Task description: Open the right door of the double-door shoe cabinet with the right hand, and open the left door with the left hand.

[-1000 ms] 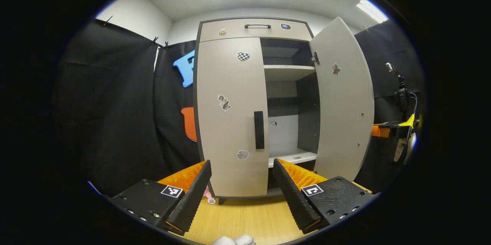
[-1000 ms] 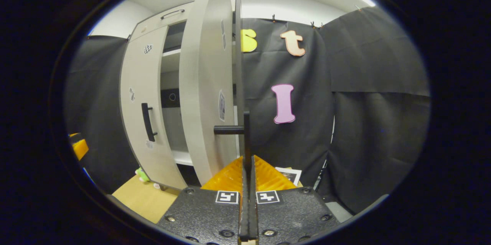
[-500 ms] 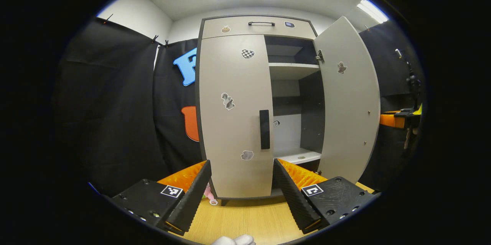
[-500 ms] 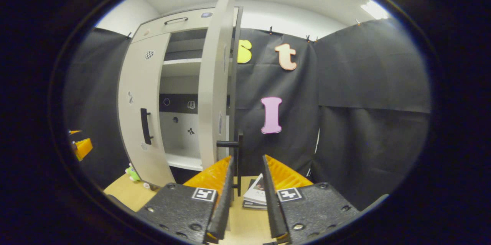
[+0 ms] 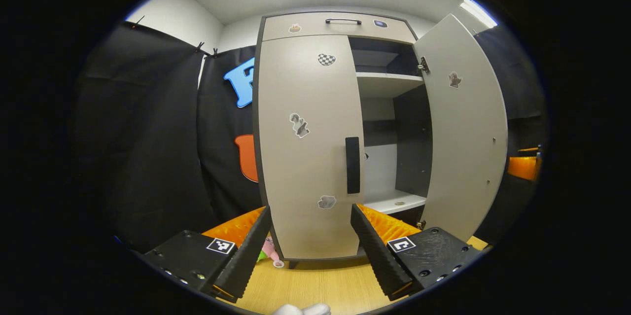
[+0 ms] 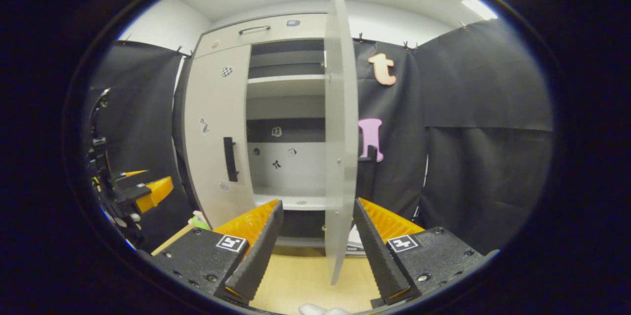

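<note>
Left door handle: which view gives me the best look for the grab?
The left gripper view: the left door handle faces the camera, above the open left hand-held gripper. The right gripper view shows it farther off, at an angle.

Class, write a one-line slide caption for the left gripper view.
Open left hand-held gripper faces the closed left door and its handle; the right door stands open.

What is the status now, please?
Both grippers open, holding nothing. Right door swung open; left door shut, its handle untouched. Nothing blocks it.
</note>
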Tool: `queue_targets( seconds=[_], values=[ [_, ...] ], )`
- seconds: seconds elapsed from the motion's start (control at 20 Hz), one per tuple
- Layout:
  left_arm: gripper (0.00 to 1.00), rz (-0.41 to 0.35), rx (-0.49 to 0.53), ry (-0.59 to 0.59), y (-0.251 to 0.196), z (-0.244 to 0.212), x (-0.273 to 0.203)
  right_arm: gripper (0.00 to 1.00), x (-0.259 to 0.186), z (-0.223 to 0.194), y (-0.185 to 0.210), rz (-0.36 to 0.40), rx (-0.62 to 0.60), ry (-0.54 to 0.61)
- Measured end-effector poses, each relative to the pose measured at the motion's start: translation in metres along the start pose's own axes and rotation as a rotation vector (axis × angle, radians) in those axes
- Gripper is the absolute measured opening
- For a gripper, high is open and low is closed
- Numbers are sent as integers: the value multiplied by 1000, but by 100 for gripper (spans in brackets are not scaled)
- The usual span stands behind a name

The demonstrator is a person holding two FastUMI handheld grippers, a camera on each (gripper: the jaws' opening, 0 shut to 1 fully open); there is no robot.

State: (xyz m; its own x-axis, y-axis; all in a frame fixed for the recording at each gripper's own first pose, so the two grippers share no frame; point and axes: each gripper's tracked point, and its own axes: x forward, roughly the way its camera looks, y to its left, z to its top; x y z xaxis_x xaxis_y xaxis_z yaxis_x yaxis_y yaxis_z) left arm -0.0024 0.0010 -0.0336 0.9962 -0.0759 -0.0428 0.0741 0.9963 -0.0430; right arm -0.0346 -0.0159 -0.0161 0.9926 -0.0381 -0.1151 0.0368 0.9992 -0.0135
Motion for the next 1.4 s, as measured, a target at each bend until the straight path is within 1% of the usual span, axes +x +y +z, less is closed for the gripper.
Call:
queue_targets(
  seconds=[0.15, 0.25, 0.5, 0.65, 0.8, 1.0, 1.05, 1.1, 1.15, 1.2, 1.25, 1.3, 1.35, 1.4],
  values=[
    [96, -33, -5, 28, -10, -7, 26, 90, -3, -15, 30, 61, -7, 44],
    [96, -52, -10, 28, -17, -9, 48, 90, -1, -24, 38, 75, -12, 67],
    [96, -81, -30, 6, -39, -3, 116, 90, 2, -22, 40, 61, -10, 73],
    [96, -77, -23, -27, -48, 10, 148, 89, 3, -15, 38, 54, 6, 55],
    [96, -74, -36, -36, -54, 16, 173, 90, 5, -14, 31, 29, -2, 64],
    [95, -72, -59, -17, -56, 13, 193, 89, 11, -12, 27, 18, -10, 68],
    [93, -65, -57, -12, -56, 12, 196, 89, 12, -11, 27, 19, -12, 69],
    [77, -72, -58, -5, -57, 9, 199, 90, 12, -11, 26, 21, -15, 69],
    [61, -75, -55, 9, -58, 5, 203, 89, 13, -10, 26, 23, -18, 68],
    [60, -86, -49, 26, -60, 0, 206, 90, 13, -8, 26, 26, -21, 65],
    [57, -114, -54, 29, -66, -1, 205, 89, 14, -7, 26, 29, -24, 61],
    [49, -119, -55, 33, -69, -3, 210, 90, 15, -6, 27, 32, -26, 57],
    [32, -117, -46, 46, -69, -6, 212, 90, 14, -5, 27, 37, -26, 55],
    [32, -110, -35, 24, -68, -3, 211, 90, 13, -5, 28, 42, -25, 55]
  ],
)
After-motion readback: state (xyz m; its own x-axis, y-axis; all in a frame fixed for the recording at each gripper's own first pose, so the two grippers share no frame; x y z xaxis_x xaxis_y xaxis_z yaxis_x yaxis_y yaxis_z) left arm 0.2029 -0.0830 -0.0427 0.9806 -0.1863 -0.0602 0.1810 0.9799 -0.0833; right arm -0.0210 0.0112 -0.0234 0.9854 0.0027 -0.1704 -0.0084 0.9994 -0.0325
